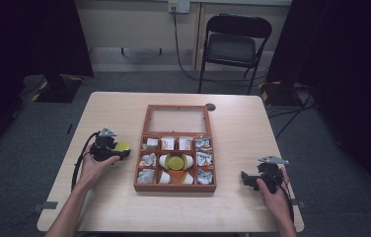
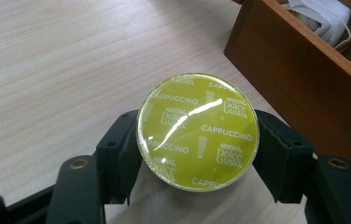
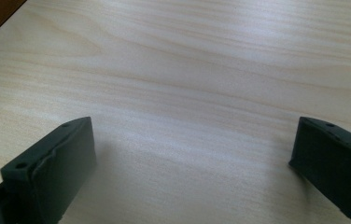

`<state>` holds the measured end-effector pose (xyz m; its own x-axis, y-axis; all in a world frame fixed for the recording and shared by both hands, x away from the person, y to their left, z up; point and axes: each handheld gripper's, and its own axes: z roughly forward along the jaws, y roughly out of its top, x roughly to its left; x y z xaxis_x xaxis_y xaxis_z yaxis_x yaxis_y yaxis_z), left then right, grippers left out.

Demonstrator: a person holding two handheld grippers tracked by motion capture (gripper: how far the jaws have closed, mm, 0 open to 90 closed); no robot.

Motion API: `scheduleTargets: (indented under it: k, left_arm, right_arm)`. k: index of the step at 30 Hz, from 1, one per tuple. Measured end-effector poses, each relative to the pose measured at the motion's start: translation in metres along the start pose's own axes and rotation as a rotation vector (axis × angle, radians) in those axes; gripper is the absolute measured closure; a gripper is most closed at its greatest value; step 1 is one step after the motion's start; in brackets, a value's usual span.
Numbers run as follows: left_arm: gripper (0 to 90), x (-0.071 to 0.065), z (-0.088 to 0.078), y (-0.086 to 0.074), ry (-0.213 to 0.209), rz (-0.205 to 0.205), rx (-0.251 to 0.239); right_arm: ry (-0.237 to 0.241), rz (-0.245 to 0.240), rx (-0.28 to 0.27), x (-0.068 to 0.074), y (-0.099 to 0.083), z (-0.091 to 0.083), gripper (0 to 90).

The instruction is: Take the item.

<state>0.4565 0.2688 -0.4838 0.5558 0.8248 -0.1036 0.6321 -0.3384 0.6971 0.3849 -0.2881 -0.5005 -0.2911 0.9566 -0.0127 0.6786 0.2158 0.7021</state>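
My left gripper (image 2: pixel 197 154) is shut on a coffee capsule (image 2: pixel 198 130) with a yellow-green foil lid printed "Cappuccino"; both black pads press its sides just above the table. In the high view this capsule (image 1: pixel 122 146) sits in the left gripper (image 1: pixel 119 150), left of the wooden box (image 1: pixel 141 170). A second yellow-lidded capsule (image 1: pixel 176 161) lies in the box's middle compartment among white capsules. My right gripper (image 1: pixel 245 178) rests low over the table at the right, jaws wide open with bare wood between them (image 3: pixel 192 154).
The wooden box's lid (image 1: pixel 177 121) lies open toward the far side. Its outer compartments hold wrapped tea bags and sachets (image 1: pixel 203 159). The box's brown wall (image 2: pixel 299 70) stands close to the right of the held capsule. A folding chair (image 1: pixel 235 47) stands beyond the table.
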Motion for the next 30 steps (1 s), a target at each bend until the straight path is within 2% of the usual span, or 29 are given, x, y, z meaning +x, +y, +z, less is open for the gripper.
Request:
scheduleTargets:
  k: [9, 11, 15, 23, 26, 30]
  left_arm:
    - [21.2, 0.004, 0.001, -0.001, 0.0, -0.043, -0.011]
    - [20.9, 0.004, 0.0, -0.001, 0.008, -0.052, -0.026]
    - [19.5, 0.005, 0.0, -0.001, 0.007, -0.063, -0.019]
    - [18.9, 0.005, -0.004, 0.001, -0.005, -0.057, -0.034]
    - [18.8, 0.005, -0.008, 0.003, 0.004, -0.051, -0.034]
    - [18.3, 0.005, -0.016, 0.006, -0.013, -0.058, -0.069]
  right_arm:
    - [0.0, 0.001, 0.0, 0.0, 0.0, 0.0, 0.0]
    - [0.0, 0.0, 0.0, 0.0, 0.0, 0.0, 0.0]
    - [0.0, 0.0, 0.0, 0.0, 0.0, 0.0, 0.0]
    - [0.0, 0.001, 0.0, 0.0, 0.0, 0.0, 0.0]
    - [0.0, 0.0, 0.0, 0.0, 0.0, 0.0, 0.0]
    - [0.0, 0.001, 0.0, 0.0, 0.0, 0.0, 0.0]
